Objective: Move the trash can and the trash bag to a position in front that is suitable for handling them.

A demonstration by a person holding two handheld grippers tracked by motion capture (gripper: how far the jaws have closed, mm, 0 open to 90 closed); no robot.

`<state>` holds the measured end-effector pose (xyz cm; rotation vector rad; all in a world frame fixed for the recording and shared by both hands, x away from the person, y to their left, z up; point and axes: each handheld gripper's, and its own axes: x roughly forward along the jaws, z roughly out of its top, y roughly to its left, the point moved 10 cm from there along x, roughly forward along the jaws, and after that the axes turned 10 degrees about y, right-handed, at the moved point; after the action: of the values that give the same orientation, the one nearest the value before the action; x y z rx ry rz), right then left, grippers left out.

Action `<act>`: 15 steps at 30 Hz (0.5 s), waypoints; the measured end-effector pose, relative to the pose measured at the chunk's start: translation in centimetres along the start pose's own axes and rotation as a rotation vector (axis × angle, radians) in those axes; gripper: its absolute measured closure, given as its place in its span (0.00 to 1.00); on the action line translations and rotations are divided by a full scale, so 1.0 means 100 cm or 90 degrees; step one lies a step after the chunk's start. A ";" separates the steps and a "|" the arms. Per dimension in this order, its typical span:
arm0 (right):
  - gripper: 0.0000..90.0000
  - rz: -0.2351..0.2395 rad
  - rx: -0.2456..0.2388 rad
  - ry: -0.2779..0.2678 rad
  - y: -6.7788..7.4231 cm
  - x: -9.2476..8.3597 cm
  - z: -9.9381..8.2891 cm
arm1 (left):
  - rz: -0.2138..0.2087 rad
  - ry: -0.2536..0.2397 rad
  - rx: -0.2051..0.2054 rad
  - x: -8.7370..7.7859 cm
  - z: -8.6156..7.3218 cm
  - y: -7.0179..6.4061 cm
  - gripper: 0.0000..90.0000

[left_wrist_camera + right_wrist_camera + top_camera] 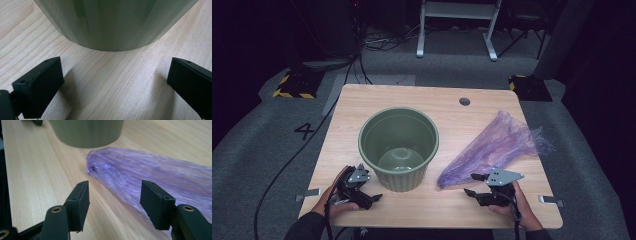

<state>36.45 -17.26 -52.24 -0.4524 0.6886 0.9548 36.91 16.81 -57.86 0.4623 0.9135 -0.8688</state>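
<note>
Both grippers were black — the left gripper point(371, 198) and the right gripper point(473, 184) each carried a grey three-cornered plate with small dark holes on top; blocky black jaw pads showed tiny screw holes; black cables trailed back; dark sleeves covered the forearms.

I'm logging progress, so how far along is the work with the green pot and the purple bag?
Done: nothing visible; the ribbed green plastic pot stands empty on the wooden table. In hand: the right hand-held gripper, jaws open, sits by the narrow end of the crumpled purple plastic bag. The left hand-held gripper waits open beside the pot. Left: likely grasping and moving the bag.
</note>
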 end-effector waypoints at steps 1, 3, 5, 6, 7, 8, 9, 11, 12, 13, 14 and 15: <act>0.43 -0.007 0.003 0.000 -0.002 -0.001 -0.001 | 0.000 0.000 0.000 0.000 0.000 0.000 0.00; 0.41 -0.032 0.012 0.006 -0.009 -0.003 -0.003 | 0.000 0.000 0.000 0.000 0.000 0.000 0.00; 0.39 -0.048 0.022 0.006 -0.017 -0.006 -0.005 | 0.000 0.000 0.000 0.000 0.000 0.000 0.00; 0.39 -0.058 0.031 0.001 -0.021 -0.009 -0.005 | 0.000 0.000 0.000 0.000 0.000 0.000 0.00; 0.39 -0.067 0.042 -0.006 -0.027 -0.012 -0.005 | 0.000 0.000 0.000 0.000 0.000 0.000 0.00; 0.38 -0.074 0.052 -0.014 -0.032 -0.016 -0.004 | 0.000 0.000 0.000 0.000 0.000 0.000 0.00; 0.37 -0.086 0.060 -0.022 -0.038 -0.019 -0.003 | 0.000 -0.001 0.001 0.000 0.000 0.000 0.00; 0.37 -0.112 0.081 -0.034 -0.052 -0.026 -0.004 | 0.000 0.000 0.003 0.000 0.001 0.000 0.00; 0.36 -0.125 0.088 -0.036 -0.060 -0.028 -0.005 | -0.002 0.000 0.004 0.001 0.001 0.000 0.00; 0.36 -0.140 0.093 -0.037 -0.068 -0.029 -0.006 | -0.002 0.000 0.004 0.001 0.001 0.000 0.00; 0.36 -0.154 0.099 -0.031 -0.077 -0.029 -0.009 | -0.003 0.000 0.004 0.001 0.002 0.000 0.00; 0.35 -0.163 0.111 -0.027 -0.086 -0.027 -0.012 | -0.003 0.001 0.004 0.001 0.002 0.000 0.00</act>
<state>42.37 -24.02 -50.65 -0.3553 0.6510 0.6554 37.02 16.56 -57.85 0.4667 0.9130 -0.8760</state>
